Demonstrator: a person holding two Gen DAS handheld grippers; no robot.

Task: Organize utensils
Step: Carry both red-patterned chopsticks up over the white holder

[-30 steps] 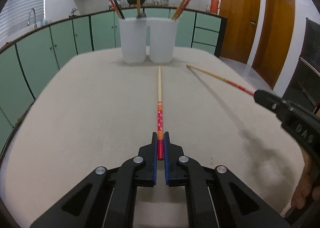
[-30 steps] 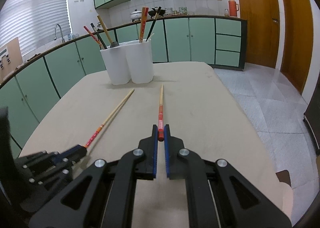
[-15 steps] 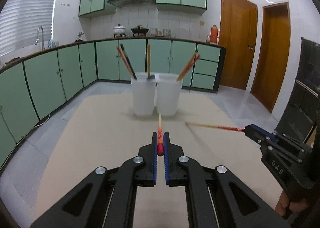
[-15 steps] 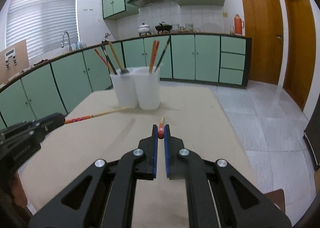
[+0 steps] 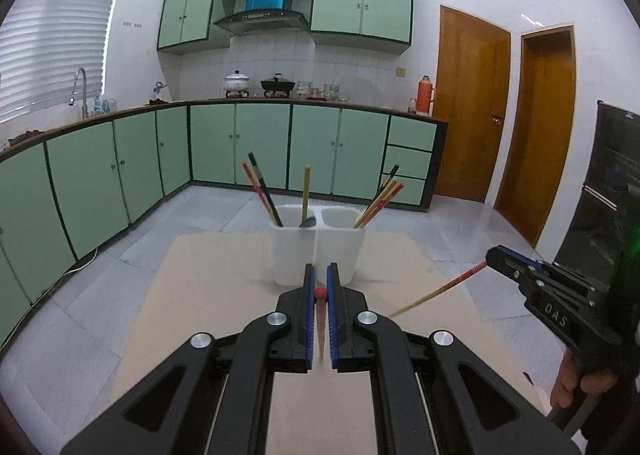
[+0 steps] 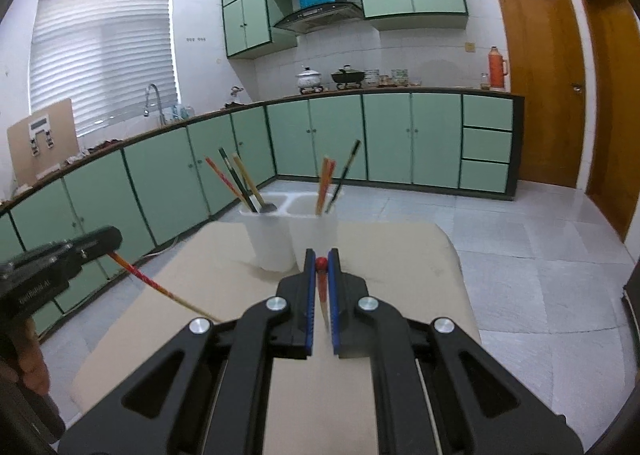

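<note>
My left gripper (image 5: 320, 279) is shut on a red-ended chopstick (image 5: 320, 319), held above the table with its thin end hanging down. My right gripper (image 6: 321, 261) is shut on a second red-ended chopstick (image 6: 322, 295), also lifted with its tip down. That second chopstick (image 5: 436, 291) and the right gripper (image 5: 496, 257) show at the right of the left wrist view; the first chopstick (image 6: 156, 285) and the left gripper (image 6: 108, 241) show at the left of the right wrist view. Two white holders (image 5: 294, 251) (image 5: 344, 251) with chopsticks and a spoon stand ahead of both grippers.
The beige table (image 5: 224, 279) lies below both grippers, with grey tiled floor around it. Green cabinets (image 5: 256, 147) line the far wall and left side. Wooden doors (image 5: 472, 103) stand at the right. A dark appliance (image 5: 600, 183) is at the far right.
Both grippers have lifted their chopsticks off the table and tilted up, so the chopsticks now hang tip-down. The holders look smaller and lower in both views.
</note>
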